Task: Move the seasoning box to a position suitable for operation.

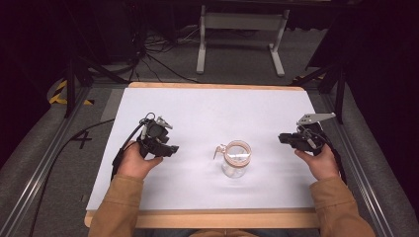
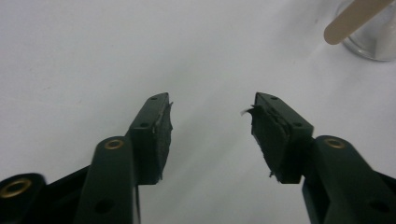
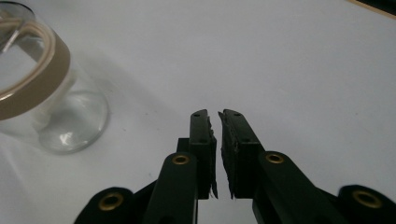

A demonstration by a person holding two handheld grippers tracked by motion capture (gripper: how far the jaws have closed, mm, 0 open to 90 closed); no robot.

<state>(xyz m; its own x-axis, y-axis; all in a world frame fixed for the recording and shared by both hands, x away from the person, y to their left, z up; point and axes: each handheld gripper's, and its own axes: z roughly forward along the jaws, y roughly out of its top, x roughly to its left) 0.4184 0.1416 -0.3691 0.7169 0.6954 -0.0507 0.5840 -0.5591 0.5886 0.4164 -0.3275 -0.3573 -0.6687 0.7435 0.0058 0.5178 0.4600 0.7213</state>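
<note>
A clear glass jar (image 1: 236, 158) with a tan band around its mouth and a small metal clasp stands upright at the middle of the white table (image 1: 207, 106). My left gripper (image 1: 172, 149) is held to the jar's left, a hand's width away, with its jaws pointing toward it. In the left gripper view it (image 2: 210, 109) stands open with nothing between the jaws, and the jar (image 2: 373, 44) is at the top right. My right gripper (image 1: 282, 138) is off to the jar's right, apart from it. Its jaws (image 3: 215, 116) are together and empty, with the jar (image 3: 46, 98) at the left.
The white sheet lies on a wooden board (image 1: 207, 218) whose edge runs along the front. Metal rails (image 1: 44, 163) flank the table, and a white frame (image 1: 242, 34) and cables lie on the floor behind it.
</note>
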